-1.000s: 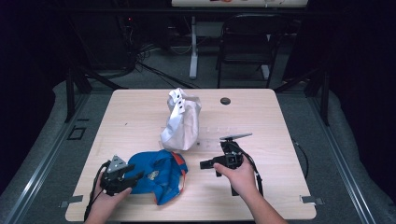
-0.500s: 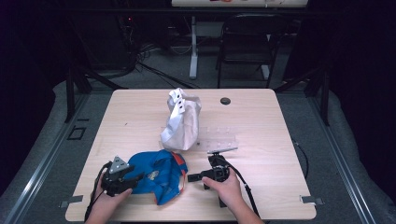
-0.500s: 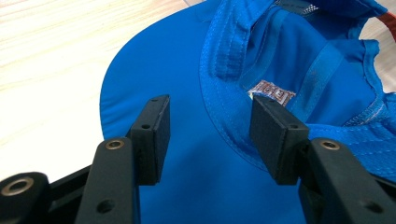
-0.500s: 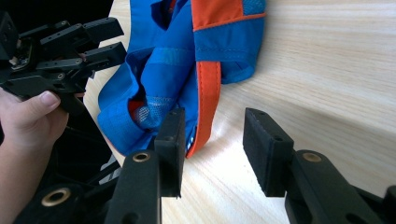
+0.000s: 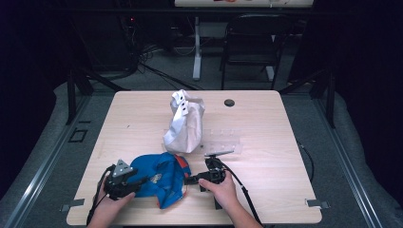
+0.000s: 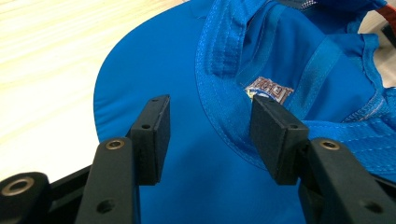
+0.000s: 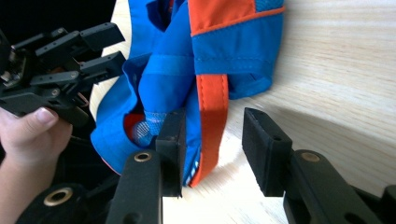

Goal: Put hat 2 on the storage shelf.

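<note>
At the lower left of the high view the blue cap point(image 5: 159, 178) lies on the table point(image 5: 285, 190), the left gripper point(image 5: 138, 182) unclenched over its brim, the right gripper point(image 5: 189, 180), jaws lately widening, straddling the orange strap point(image 7: 212, 121) ungrasped; next, probably, pinching it.

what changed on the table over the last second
The right gripper moved toward the person and left, up to the blue cap's orange strap, jaws opening then closing slightly, not yet pinching it. The left gripper, cap and white bag stayed put.
</note>
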`<state>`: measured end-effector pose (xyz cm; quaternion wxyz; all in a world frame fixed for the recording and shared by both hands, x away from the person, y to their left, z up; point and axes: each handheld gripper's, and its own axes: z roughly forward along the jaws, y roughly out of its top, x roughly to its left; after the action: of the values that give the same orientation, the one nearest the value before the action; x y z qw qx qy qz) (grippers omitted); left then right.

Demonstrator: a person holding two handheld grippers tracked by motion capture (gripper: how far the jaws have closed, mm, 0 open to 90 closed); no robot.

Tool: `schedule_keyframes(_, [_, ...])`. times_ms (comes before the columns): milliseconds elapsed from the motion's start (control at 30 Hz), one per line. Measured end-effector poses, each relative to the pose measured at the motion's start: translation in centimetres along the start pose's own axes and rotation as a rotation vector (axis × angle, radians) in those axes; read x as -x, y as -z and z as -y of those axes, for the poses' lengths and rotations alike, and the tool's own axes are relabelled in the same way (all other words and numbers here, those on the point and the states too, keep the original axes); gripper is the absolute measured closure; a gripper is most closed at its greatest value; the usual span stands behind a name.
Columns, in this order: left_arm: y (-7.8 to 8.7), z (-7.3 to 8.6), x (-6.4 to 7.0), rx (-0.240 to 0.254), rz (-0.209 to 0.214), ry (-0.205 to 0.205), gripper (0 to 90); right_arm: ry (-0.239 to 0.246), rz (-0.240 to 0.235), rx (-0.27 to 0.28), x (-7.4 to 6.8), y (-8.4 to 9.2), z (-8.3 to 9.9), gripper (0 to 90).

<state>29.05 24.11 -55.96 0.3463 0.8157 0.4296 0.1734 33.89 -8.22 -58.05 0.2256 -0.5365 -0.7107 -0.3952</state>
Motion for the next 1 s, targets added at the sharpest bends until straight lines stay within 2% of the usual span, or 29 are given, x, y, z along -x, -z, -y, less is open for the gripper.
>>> schedule_keyframes(133, [-0.1, 0.0, 0.0, 0.003, 0.000, 0.002, 49.2, -0.006, -0.001, -0.011, 0.0, -0.4, 0.0, 60.7])
schedule_keyframes(233, [0.0, 0.0, 0.1, 0.002, 0.004, 0.001, 49.2, 0.006, -0.022, -0.041, -0.1, -0.9, 0.0, 61.7])
schedule_keyframes(367, [0.0, 0.0, 0.1, 0.002, 0.004, 0.000, 49.2, 0.007, -0.041, -0.051, -0.1, -1.1, 0.2, 62.6])
schedule_keyframes(533, [0.0, 0.0, 0.1, 0.001, 0.004, -0.003, 49.2, -0.001, -0.046, -0.073, -0.2, -1.1, 0.4, 67.7])
schedule_keyframes(600, [0.0, 0.0, 0.1, 0.001, 0.004, -0.004, 49.2, -0.015, -0.055, -0.067, -0.1, -1.1, 0.4, 70.6])
schedule_keyframes(633, [0.0, 0.0, 0.1, -0.001, 0.003, -0.004, 49.2, -0.032, -0.065, -0.073, 0.1, -0.9, 0.4, 75.5])
schedule_keyframes(667, [0.0, 0.0, 0.1, -0.002, 0.003, -0.005, 49.2, -0.032, -0.065, -0.073, 0.1, -0.9, 0.4, 75.5])
schedule_keyframes(700, [0.0, -0.1, 0.1, -0.008, 0.004, -0.007, 49.2, -0.058, -0.076, -0.064, 0.1, -0.8, 0.4, 77.3])
schedule_keyframes(800, [0.0, 0.0, 0.2, -0.002, -0.006, -0.007, 49.2, -0.073, -0.079, -0.057, 0.2, -0.6, 0.4, 77.7])
schedule_keyframes(833, [0.0, -0.1, 0.1, -0.005, 0.003, -0.007, 49.2, -0.069, -0.080, -0.061, 0.2, -0.5, 0.4, 77.8])
schedule_keyframes(1000, [0.0, -0.1, 0.1, -0.006, 0.003, -0.008, 49.3, -0.124, -0.081, -0.045, 0.0, 0.1, 0.3, 77.9])
